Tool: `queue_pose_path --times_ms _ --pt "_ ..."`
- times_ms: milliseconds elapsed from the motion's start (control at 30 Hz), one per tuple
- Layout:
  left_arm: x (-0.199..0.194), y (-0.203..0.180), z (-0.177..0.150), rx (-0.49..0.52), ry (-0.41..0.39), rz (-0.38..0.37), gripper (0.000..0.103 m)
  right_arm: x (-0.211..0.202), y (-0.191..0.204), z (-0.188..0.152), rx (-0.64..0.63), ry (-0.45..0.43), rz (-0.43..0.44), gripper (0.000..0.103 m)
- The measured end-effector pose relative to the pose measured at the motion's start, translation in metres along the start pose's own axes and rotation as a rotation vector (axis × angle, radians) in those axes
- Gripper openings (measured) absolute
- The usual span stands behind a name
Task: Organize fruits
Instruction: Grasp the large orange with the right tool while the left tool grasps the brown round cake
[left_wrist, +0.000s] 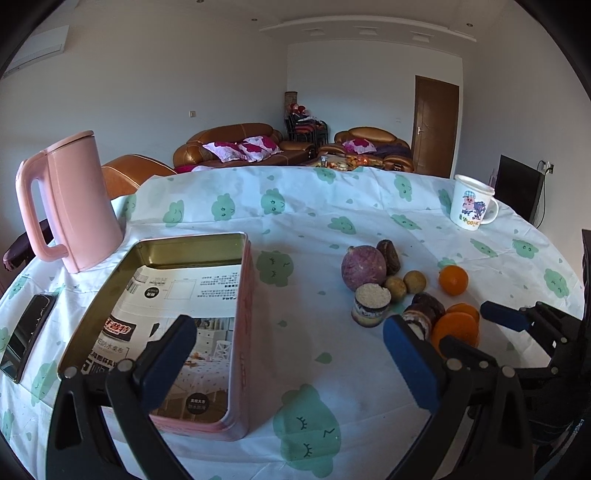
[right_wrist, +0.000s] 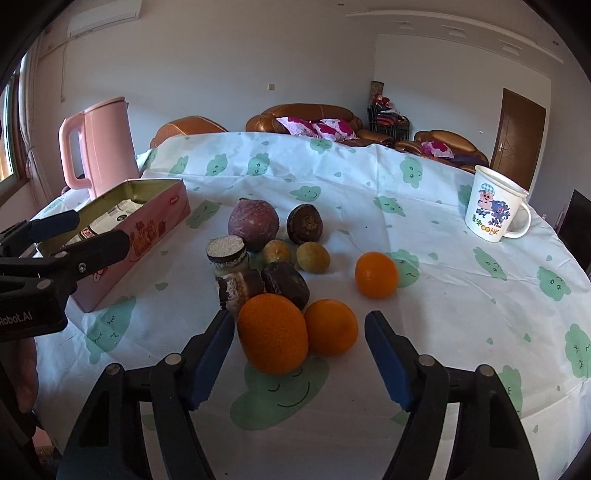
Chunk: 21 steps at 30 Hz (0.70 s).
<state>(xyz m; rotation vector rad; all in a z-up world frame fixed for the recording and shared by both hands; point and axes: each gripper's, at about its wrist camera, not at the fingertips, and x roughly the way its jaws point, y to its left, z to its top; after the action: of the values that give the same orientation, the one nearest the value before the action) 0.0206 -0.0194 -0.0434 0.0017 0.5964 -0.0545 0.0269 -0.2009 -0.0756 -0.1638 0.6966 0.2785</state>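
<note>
A pile of fruit lies on the table: a purple round fruit, a dark brown one, two small yellowish ones, three oranges, and dark cut pieces. An open pink tin lined with printed paper stands left of them. My left gripper is open and empty beside the tin's right wall. My right gripper is open, its jaws either side of the two nearest oranges, not touching them.
A pink kettle stands behind the tin. A phone lies at the table's left edge. A white cartoon mug stands at the far right. Sofas and a door are beyond the table.
</note>
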Motion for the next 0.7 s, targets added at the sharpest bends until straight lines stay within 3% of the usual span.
queue_pose_path --times_ms 100,333,433,533,700 --pt "0.002 -0.002 0.001 -0.004 0.003 -0.016 0.103 0.004 0.007 0.002 -0.045 0.018 -0.031 0.065" --pt "0.006 -0.017 0.002 0.032 0.015 -0.034 0.103 -0.007 0.014 -0.003 -0.083 -0.013 -0.013 0.046" --pt "0.012 -0.023 0.002 0.042 0.035 -0.050 0.102 -0.005 0.017 -0.003 -0.118 -0.006 -0.014 0.044" --pt "0.016 -0.030 0.002 0.058 0.045 -0.058 0.101 -0.008 0.008 -0.002 -0.060 -0.020 0.039 0.039" --pt "0.025 -0.041 0.003 0.076 0.075 -0.099 0.093 -0.015 -0.009 -0.006 0.033 -0.085 0.034 0.038"
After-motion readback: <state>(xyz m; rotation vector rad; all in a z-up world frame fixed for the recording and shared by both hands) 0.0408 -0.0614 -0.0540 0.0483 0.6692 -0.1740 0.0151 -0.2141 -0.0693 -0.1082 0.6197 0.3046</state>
